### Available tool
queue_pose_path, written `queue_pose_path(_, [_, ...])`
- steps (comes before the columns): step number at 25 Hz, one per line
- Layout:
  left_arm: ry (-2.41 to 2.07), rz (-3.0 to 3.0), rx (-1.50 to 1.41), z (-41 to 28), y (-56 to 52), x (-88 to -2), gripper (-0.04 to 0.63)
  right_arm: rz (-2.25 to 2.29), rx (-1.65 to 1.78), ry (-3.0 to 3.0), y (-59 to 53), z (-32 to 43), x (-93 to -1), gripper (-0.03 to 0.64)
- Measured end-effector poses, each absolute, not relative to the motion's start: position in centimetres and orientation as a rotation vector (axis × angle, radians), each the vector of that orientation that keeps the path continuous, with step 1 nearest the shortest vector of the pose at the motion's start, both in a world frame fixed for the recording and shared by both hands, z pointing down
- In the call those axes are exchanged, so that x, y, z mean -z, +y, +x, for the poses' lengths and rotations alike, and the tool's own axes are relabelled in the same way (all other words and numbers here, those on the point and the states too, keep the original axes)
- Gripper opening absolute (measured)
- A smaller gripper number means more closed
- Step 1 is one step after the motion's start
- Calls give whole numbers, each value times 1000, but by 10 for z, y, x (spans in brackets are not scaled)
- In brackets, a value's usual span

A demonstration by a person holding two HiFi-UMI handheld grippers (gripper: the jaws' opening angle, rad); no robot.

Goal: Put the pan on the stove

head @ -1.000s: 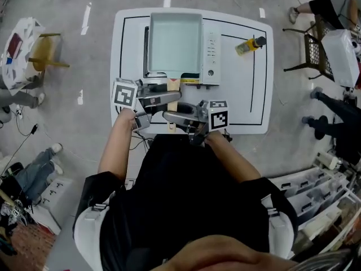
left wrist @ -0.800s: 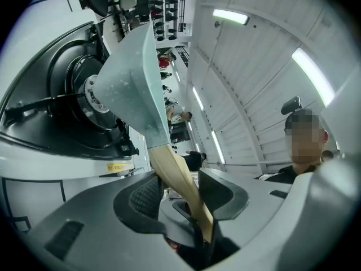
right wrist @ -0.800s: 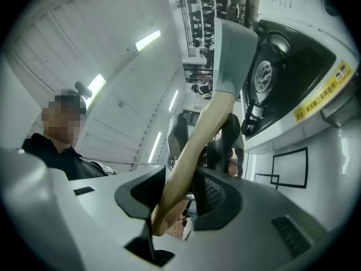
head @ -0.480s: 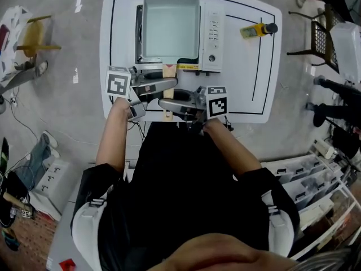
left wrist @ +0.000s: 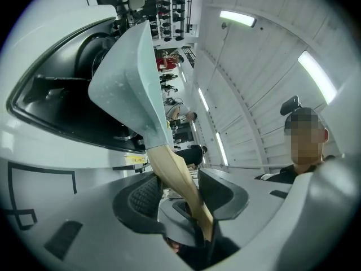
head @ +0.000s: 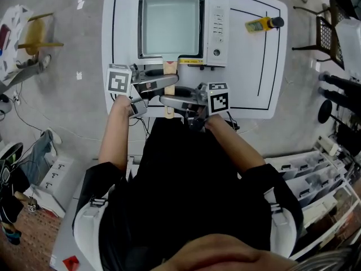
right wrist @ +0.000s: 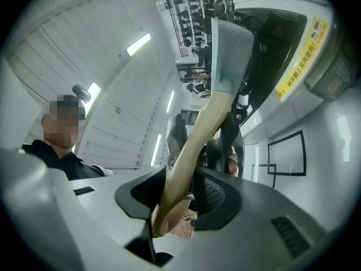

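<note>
The left gripper (left wrist: 179,192) has its fingers (left wrist: 141,195) clamped on the pan's wooden handle (left wrist: 176,171). The right gripper (right wrist: 189,191) has its fingers (right wrist: 217,192) clamped on the same handle, farther from the stove (head: 217,21). The pale square pan (head: 171,24) is over the stove's burner side, but I cannot tell whether it rests there. The stove stands on a white table (head: 248,78). A yellow bottle (head: 260,23) lies to the stove's right.
</note>
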State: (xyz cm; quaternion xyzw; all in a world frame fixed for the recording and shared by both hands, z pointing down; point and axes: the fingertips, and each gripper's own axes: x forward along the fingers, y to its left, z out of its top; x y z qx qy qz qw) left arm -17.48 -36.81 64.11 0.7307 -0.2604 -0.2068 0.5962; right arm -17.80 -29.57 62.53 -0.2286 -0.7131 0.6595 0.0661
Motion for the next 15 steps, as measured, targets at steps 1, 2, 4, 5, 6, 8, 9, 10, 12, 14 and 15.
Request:
queue_pose_path(1, [-603, 1698, 483, -175, -368, -641, 204, -689, -1993, -2147, -296, -178, -626, 153])
queue_pose_path(2, [-603, 1699, 485, -175, -368, -642, 204, -687, -1999, -2141, -295, -178, -627, 152])
queue_pose_path(4, [-609, 1701, 477, -174, -367, -645, 204, -681, -2005, -2118, -294, -177, -631, 146])
queue_pose_path(5, [-611, 1703, 468, -173, -366, -647, 204, -678, -2003, -2106, -293, -176, -634, 143])
queue_pose_path(6, [-610, 1707, 461, -172, -366, -650, 204, -674, -2000, -2096, -292, -175, -636, 140])
queue_pose_path(8, [-604, 1715, 467, -172, -365, -651, 206, -670, -2005, -2089, -292, -175, -638, 138])
queue_pose_path(9, [-602, 1718, 475, -172, -365, -650, 204, -668, -2009, -2091, -293, -175, -638, 137])
queue_pose_path(10, [-602, 1722, 483, -173, -365, -650, 206, -667, -2011, -2096, -293, -176, -638, 138])
queue_pose_path(12, [-601, 1723, 497, -173, -366, -650, 209, -667, -2016, -2102, -293, -176, -637, 138])
queue_pose_path(14, [-600, 1717, 510, -174, -365, -651, 209, -686, -2026, -2093, -293, -176, -637, 140])
queue_pose_path(15, [-603, 1712, 517, -176, -364, -652, 214, -702, -2042, -2077, -293, -176, -637, 140])
